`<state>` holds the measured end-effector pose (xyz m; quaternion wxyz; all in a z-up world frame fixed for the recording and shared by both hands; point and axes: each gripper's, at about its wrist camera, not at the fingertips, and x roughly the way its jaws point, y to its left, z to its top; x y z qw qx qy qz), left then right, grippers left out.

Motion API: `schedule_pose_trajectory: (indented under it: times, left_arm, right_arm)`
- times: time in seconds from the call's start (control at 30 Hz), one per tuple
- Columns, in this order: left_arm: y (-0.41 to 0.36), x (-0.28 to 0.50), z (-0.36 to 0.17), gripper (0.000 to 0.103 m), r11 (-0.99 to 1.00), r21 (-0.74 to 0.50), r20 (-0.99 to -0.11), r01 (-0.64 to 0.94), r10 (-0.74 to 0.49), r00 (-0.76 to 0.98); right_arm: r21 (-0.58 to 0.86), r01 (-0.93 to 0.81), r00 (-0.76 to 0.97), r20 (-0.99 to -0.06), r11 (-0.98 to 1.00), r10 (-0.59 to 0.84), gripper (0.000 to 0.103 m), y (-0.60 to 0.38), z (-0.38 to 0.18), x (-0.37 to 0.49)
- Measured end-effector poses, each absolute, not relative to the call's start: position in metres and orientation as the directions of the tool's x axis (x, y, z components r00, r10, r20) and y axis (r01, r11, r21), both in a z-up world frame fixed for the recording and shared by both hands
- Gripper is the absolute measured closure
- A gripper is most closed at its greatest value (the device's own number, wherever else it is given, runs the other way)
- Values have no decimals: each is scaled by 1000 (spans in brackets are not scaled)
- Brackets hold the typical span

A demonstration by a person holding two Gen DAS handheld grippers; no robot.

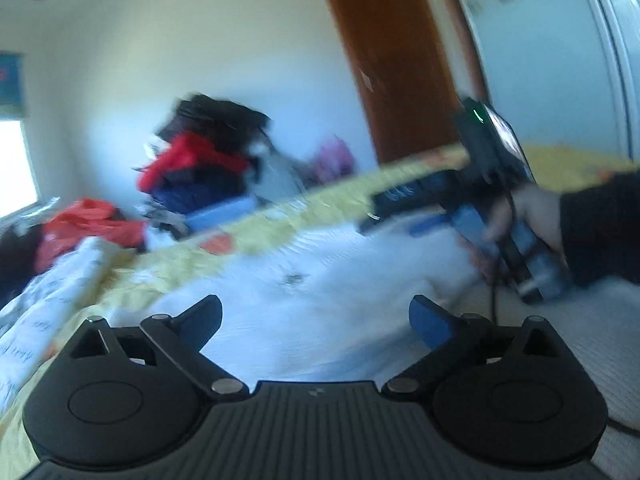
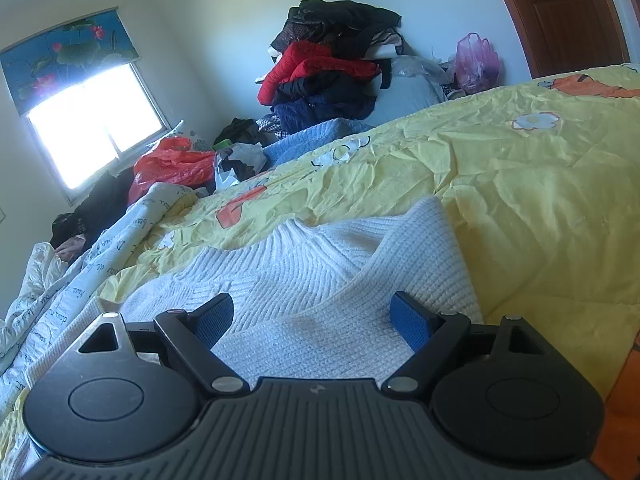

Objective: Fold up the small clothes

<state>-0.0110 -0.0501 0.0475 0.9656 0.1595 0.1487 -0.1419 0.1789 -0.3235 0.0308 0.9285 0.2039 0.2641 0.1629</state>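
1. The white sweater [image 2: 320,280] is lying on the yellow bedspread [image 2: 540,200], filling the lower centre of the right wrist view, with a fold of it lapping over the body from the right.
2. The right gripper [image 2: 312,320] is hovering low over the sweater, jaws spread wide and holding nothing; whether the pads are touching the knit cannot be told.
3. The left gripper [image 1: 316,320] is also gaping wide and empty, above the sweater [image 1: 304,280] at the middle of its frame.
4. Judgement: the ribbed knit looks soft, limp and light, with a rough, non-slippery surface. It will likely sag and stretch if lifted by one point. The best holds are probably the thick edge of the folded flap or the ribbed collar at centre frame.
5. The left wrist view is smearing with motion blur, so the sweater's outline and texture there are hard to read.
6. The sweater's hem and lower part are hiding behind the gripper bodies in both views.
7. At the right edge of the left view, the person's right hand [image 1: 532,220] is showing on the other tool's handle, its fingertips out of sight.
8. The clothes pile [image 2: 328,68] at the upper centre is lying well apart from the sweater.
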Motion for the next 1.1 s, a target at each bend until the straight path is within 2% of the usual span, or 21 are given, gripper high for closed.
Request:
schedule_pose_trajectory:
  times: [0.17,0.23,0.3,0.47,0.57,0.7,0.87,0.93,0.97,1.03,1.07,1.1]
  left_arm:
    - [-14,0,27,2,962,183,-465,203,-97,880]
    - [-6,3,21,2,973,171,-501,155,-49,864]
    - [4,5,21,2,986,98,-527,136,-64,847]
    - [11,14,16,2,994,52,-624,92,-39,780]
    - [13,13,14,1,995,31,-637,93,-52,769]
    - [18,10,13,1,995,-5,-633,95,-76,771]
    - [20,11,13,0,995,-21,-631,97,-88,770]
    - [21,12,13,0,995,-24,-631,98,-91,771]
    - [22,11,13,0,995,-27,-630,98,-93,771]
    - [22,11,14,0,995,-32,-629,97,-96,772]
    - [22,10,14,0,995,-34,-628,97,-97,772]
    - [23,10,14,0,995,-36,-628,97,-99,772]
  right_arm:
    - [442,-194,804,-440,876,400,17,-321,31,180]
    - [380,-192,782,-497,905,375,16,-313,39,182]
    - [354,-162,759,-552,921,345,14,-305,55,175]
    - [580,-211,598,-560,786,574,10,-301,64,140]
    - [553,-195,552,-621,810,557,14,-294,57,125]
    - [553,-196,566,-611,810,554,14,-290,55,109]
    - [518,-254,537,-627,817,564,21,-273,57,101]
    - [462,-275,547,-646,843,532,37,-265,58,99]
    - [438,-273,558,-653,857,512,42,-263,58,99]
    - [443,-259,567,-649,858,506,70,-267,56,101]
    - [467,-245,565,-644,850,516,77,-270,56,103]
    - [495,-240,560,-633,835,535,89,-274,55,104]
